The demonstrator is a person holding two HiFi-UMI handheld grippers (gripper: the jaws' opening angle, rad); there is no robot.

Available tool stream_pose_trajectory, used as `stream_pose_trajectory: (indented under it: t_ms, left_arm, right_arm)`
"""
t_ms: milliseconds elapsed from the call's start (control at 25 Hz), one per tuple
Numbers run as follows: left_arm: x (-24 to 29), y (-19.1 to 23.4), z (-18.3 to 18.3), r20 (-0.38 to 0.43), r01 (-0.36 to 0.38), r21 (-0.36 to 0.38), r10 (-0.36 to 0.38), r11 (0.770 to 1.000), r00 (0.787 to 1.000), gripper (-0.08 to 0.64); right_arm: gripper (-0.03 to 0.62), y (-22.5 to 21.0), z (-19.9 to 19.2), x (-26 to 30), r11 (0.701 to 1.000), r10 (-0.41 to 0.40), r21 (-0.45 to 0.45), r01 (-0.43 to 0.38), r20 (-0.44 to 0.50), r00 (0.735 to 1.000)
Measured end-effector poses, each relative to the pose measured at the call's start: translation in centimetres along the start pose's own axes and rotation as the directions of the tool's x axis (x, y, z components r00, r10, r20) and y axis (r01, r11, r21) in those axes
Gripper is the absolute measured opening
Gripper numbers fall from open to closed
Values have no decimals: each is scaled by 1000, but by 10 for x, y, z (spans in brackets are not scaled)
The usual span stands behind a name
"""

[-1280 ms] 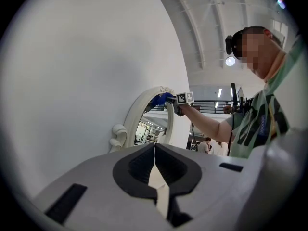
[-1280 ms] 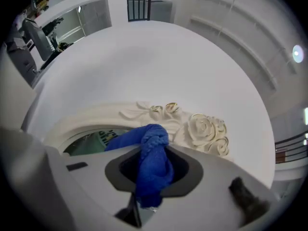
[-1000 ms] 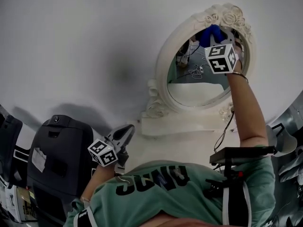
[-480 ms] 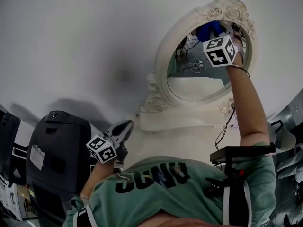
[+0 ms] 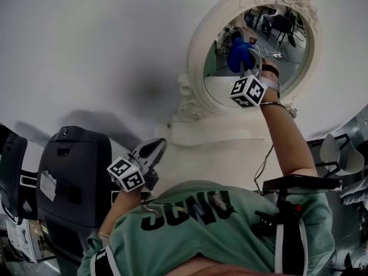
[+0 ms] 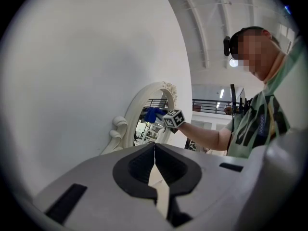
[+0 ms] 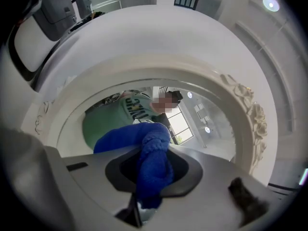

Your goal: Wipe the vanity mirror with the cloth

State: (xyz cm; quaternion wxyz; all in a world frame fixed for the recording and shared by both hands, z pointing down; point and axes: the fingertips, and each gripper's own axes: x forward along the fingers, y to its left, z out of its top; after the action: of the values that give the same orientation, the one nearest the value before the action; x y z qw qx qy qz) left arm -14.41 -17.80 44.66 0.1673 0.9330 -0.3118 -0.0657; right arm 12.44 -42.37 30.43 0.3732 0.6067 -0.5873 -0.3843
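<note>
The right claw (image 7: 155, 170) is clenched on a blue cloth (image 7: 144, 138), which bulges out past the pads and presses on the glass of the mirror (image 7: 202, 124). In the head view this claw (image 5: 242, 68) holds the cloth (image 5: 237, 53) at the left part of the oval glass, just beside the inner edge of the frame. The wider part of the glass (image 5: 282, 45) lies open to the right and toward the carved roses at the top. The frame's rim curves close round the cloth in the right gripper view, with the carved band well off to the right.

The left claw (image 6: 155, 160) is closed with its pads touching and nothing between them. It hangs low by the person's torso (image 5: 150, 153), well apart from the mirror (image 6: 144, 121), pointing toward the mirror's base.

The mirror stands on a white tabletop (image 5: 230, 160) against a white wall. A thin cable (image 5: 265, 165) trails down near the base on the right. A black box (image 5: 75, 171) sits at the left, apart from the base.

The green shirt (image 5: 195, 223) bears large dark letters that I cannot read with certainty. Each claw's cube shows black-and-white square markers.
</note>
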Motion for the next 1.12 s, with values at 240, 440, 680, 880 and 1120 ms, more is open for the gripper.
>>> stream_pose_trajectory:
  t_ms: [240, 440, 680, 880, 1120]
  left_arm:
    - [3, -5, -8, -22, -6, -17, 6, 1000, 1000, 12]
    - [0, -6, -17, -54, -27, -24, 26, 999, 998, 12]
    - [-9, -8, -20, -57, -44, -22, 43, 999, 997, 12]
    - [-15, -10, -15, -33, -50, -12, 49, 999, 998, 12]
    - [-18, -13, -2, 4, -28, 9, 28, 1000, 1000, 12]
  right_arm:
    - [75, 120, -43, -4, 991, 120, -48, -121, -32, 992]
    - [77, 237, -90, -8, 947, 290, -106, -302, -113, 950]
    - [74, 288, -120, -12, 909, 402, -50, -415, -167, 900]
    - [75, 290, -119, -13, 872, 477, -1, -489, -221, 851]
    - [78, 217, -80, -27, 866, 497, 110, -487, -107, 861]
